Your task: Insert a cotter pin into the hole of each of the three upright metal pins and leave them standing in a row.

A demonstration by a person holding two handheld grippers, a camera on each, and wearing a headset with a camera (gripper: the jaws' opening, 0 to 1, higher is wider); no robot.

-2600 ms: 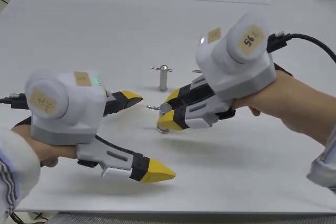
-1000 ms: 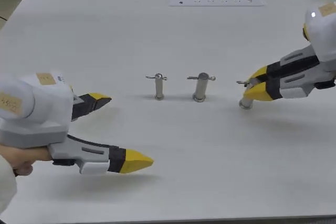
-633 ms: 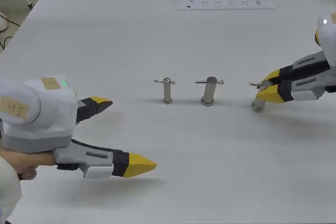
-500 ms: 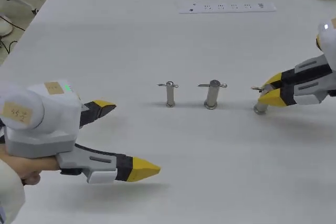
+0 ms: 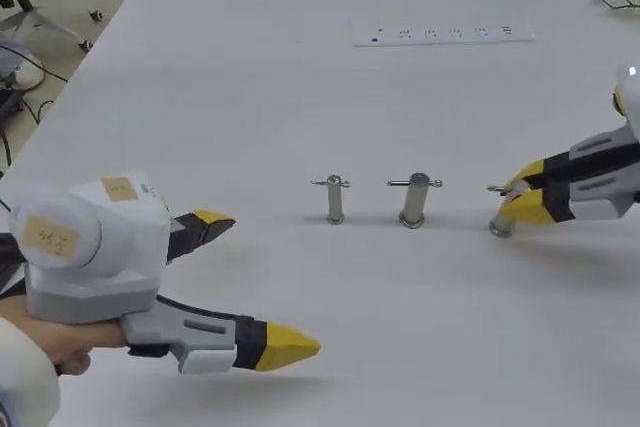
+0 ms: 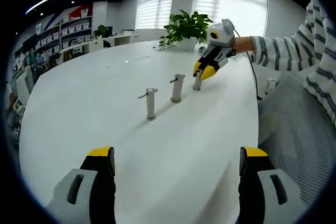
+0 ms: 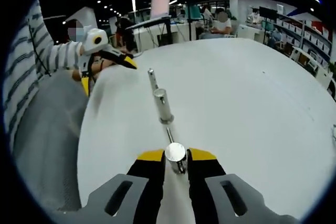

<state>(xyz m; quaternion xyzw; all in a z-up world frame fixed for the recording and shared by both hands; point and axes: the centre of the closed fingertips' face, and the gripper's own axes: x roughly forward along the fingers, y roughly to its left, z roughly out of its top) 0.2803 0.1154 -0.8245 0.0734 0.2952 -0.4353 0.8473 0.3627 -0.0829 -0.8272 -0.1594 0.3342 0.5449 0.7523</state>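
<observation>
Head view looks down; gripper views face each other along the pins (image 5: 413,199).

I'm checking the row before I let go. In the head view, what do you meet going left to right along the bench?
From the left: left tongs → first metal pin → second metal pin → right tongs, shut on the third metal pin.

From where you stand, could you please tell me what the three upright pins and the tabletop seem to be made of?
The upright pins look like metal, probably steel: silvery-grey with a bright glint on the rounded heads. The tabletop is smooth matte white, perhaps laminate; soft shadows and no grain leave it open.
</observation>
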